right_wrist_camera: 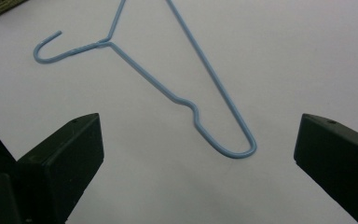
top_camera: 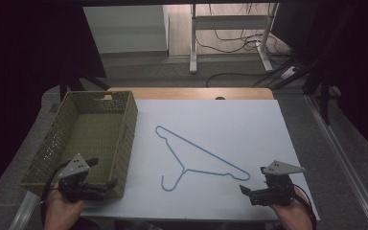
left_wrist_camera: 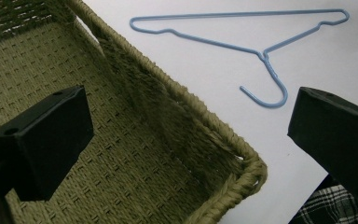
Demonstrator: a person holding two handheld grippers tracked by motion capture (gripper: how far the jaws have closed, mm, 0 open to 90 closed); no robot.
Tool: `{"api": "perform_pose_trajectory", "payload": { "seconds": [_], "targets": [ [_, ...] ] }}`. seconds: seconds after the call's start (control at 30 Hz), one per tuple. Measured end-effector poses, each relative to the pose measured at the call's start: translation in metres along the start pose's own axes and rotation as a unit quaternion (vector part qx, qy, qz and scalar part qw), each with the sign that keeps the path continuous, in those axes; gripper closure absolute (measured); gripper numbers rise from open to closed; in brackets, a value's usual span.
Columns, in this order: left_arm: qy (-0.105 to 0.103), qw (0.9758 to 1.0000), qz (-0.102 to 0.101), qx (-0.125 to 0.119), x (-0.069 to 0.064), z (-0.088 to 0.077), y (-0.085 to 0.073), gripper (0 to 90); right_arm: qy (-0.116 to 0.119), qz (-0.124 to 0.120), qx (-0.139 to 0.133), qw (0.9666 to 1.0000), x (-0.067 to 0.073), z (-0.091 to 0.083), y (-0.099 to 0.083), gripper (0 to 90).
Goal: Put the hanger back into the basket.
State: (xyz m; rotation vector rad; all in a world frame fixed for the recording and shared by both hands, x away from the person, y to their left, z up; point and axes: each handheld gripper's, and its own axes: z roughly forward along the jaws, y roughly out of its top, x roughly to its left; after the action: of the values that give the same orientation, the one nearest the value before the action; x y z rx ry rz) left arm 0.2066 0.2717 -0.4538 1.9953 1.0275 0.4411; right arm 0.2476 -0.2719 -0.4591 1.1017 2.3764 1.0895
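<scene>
A light-blue wire hanger (top_camera: pixel 206 152) lies flat on the white sheet (top_camera: pixel 249 124), hook toward the near edge. My left gripper (top_camera: pixel 103 172) hovers over the near right corner of the olive woven basket (top_camera: pixel 129 129), open and empty. In the left gripper view its jaws (left_wrist_camera: pixel 191 126) straddle the basket's rim (left_wrist_camera: pixel 205 112), with the hanger (left_wrist_camera: pixel 263 53) farther off. My right gripper (top_camera: pixel 253 178) is open near the front right of the sheet. In the right gripper view the jaws (right_wrist_camera: pixel 200 123) stand wide on either side of the hanger's (right_wrist_camera: pixel 106 43) rounded shoulder end, apart from it.
The basket's inside shows nothing in it. A wooden table edge (top_camera: pixel 187 93) runs behind the sheet. Beyond it are a white desk frame (top_camera: pixel 230 28) and floor cables. Plaid cloth (left_wrist_camera: pixel 326 205) shows below the table's near edge.
</scene>
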Motion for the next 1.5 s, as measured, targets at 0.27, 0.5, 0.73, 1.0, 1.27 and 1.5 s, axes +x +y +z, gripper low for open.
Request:
{"api": "perform_pose_trajectory", "payload": {
  "seconds": [0.27, 0.5, 0.73, 1.0, 1.27, 1.5],
  "targets": [
    [-0.004, 1.0, 0.0, -0.002, 0.001, 0.002, -0.002, 0.6, 0.008, -0.002, -0.014, 0.9999, -0.002, -0.005, 0.002, 0.0],
    [-0.004, 1.0, -0.004, -0.006, 0.003, 0.003, -0.003, 0.0, 0.009, -0.004, -0.011, 0.9999, -0.002, -0.005, 0.001, 0.0],
    [-0.006, 1.0, -0.004, -0.006, 0.002, 0.003, -0.003, 0.0, 0.01, -0.007, -0.01, 0.9999, -0.002, -0.003, 0.001, 0.0],
    [-0.015, 0.9997, -0.003, -0.02, -0.001, 0.001, 0.002, 0.0, 0.008, -0.014, -0.008, 0.9998, 0.0, -0.002, 0.006, 0.0],
    [-0.029, 0.9991, 0.006, -0.03, -0.008, 0.0, 0.013, 0.0, 0.01, -0.013, -0.026, 0.9995, -0.001, -0.002, 0.018, 0.0],
    [-0.044, 0.9985, 0.016, -0.029, -0.02, 0.006, 0.027, 0.0, 0.024, -0.009, -0.028, 0.9993, -0.001, 0.0, 0.028, 0.0]
  ]
}}
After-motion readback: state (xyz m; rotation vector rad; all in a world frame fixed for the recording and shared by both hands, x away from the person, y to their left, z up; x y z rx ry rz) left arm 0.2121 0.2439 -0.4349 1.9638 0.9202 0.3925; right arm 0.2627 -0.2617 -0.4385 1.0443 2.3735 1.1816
